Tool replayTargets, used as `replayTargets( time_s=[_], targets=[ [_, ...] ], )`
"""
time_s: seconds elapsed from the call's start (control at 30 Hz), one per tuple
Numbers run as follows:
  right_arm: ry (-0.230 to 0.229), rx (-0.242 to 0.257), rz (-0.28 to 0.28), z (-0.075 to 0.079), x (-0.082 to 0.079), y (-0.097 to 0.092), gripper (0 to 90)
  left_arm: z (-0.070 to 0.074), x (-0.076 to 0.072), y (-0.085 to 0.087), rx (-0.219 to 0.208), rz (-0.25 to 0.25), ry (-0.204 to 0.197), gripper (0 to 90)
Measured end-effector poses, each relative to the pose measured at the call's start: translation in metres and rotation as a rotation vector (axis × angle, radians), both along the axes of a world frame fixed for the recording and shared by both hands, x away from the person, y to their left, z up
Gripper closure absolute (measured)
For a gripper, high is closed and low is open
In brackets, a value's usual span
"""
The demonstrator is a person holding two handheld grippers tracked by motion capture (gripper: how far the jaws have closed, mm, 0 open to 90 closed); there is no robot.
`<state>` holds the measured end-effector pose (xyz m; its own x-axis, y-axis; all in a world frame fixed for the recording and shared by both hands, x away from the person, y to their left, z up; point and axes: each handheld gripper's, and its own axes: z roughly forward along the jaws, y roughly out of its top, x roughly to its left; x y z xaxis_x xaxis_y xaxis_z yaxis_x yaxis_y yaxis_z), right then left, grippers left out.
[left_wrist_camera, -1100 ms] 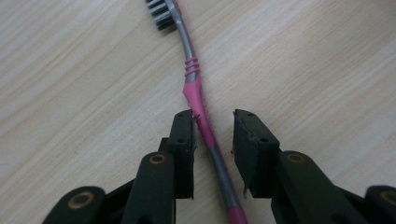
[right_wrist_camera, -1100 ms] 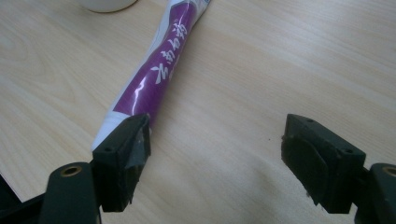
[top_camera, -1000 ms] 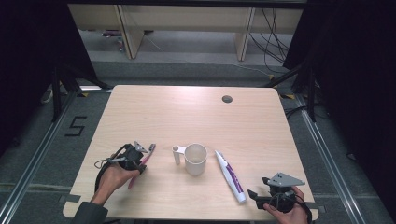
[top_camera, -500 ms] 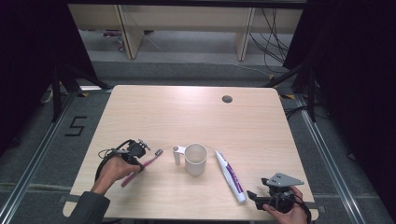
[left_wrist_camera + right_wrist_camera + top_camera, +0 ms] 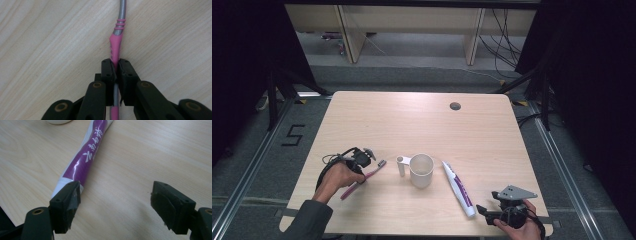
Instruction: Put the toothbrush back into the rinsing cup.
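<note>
1. Left gripper point(image 5: 368, 156): jaws have just been closing and are now clamped on the toothbrush point(image 5: 362, 178), pads pinching its pink grip section. In the left gripper view the handle point(image 5: 115, 47) runs from between the pads toward 12 o'clock, grey beyond the pink.
2. High view: toothbrush lies slanted on the table point(image 5: 422, 125), head toward 2 o'clock of the left hand point(image 5: 339, 176), pink tail toward 7 o'clock.
3. Cup point(image 5: 421, 170) stands at 3 o'clock of the left gripper, near the brush head, not touching.
4. Right gripper point(image 5: 486, 211): jaws wide apart, holding nothing.
5. Toothpaste tube point(image 5: 82, 162) lies flat, its white end just behind that gripper's left pad, body running to 12 o'clock.
</note>
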<state>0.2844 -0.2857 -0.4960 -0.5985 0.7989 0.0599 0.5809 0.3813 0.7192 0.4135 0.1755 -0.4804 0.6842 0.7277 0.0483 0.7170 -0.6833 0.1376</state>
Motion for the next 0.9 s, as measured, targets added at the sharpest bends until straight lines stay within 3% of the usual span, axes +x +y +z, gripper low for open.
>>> replayTargets(
  time_s=[0.07,0.13,0.17,0.37,0.43,0.53,0.6,0.63,0.7,0.77,0.8,0.83,0.87,0.9],
  targets=[
    [0.009,0.005,-0.003,0.000,0.000,0.000,25.0,-0.001,-0.002,-0.001,-0.004,0.016,-0.001,83.1],
    [-0.009,-0.006,-0.007,0.001,0.000,-0.001,25.4,0.001,-0.001,0.000,0.018,-0.011,-0.020,83.2],
    [0.009,0.022,-0.009,0.000,-0.001,0.000,25.4,0.003,-0.001,0.001,0.010,-0.014,-0.042,83.3],
    [-0.026,0.023,-0.012,0.001,0.001,-0.002,25.5,0.015,-0.003,0.009,-0.039,-0.018,-0.100,83.4],
    [-0.003,0.039,-0.024,0.001,-0.001,-0.001,25.5,0.018,-0.003,0.013,-0.056,-0.023,-0.104,83.4],
    [-0.034,0.022,-0.010,0.002,0.001,-0.002,25.5,0.022,-0.007,0.019,-0.098,-0.010,-0.130,83.4],
    [-0.025,0.032,-0.022,0.001,0.000,-0.002,25.5,0.032,-0.011,0.024,-0.134,-0.014,-0.195,83.4],
    [-0.012,0.038,-0.013,0.002,0.001,-0.002,25.5,0.036,-0.014,0.026,-0.163,0.009,-0.234,83.4],
    [-0.032,0.029,-0.012,0.001,0.001,-0.003,25.5,0.041,-0.015,0.028,-0.181,0.008,-0.253,83.4],
    [-0.037,0.028,-0.024,0.002,0.001,-0.004,25.5,0.048,-0.020,0.031,-0.233,0.029,-0.322,83.4],
    [-0.026,0.038,-0.037,0.002,0.000,-0.003,25.6,0.051,-0.022,0.032,-0.249,0.030,-0.329,83.4],
    [-0.040,0.037,-0.030,0.002,0.001,-0.004,25.5,0.055,-0.026,0.033,-0.306,0.007,-0.356,83.3],
    [-0.040,0.037,-0.030,0.002,0.001,-0.004,25.5,0.055,-0.026,0.033,-0.306,0.007,-0.356,83.3],
    [-0.043,0.035,-0.030,0.002,0.001,-0.004,25.6,0.056,-0.029,0.033,-0.332,0.008,-0.375,83.3]
  ],
)
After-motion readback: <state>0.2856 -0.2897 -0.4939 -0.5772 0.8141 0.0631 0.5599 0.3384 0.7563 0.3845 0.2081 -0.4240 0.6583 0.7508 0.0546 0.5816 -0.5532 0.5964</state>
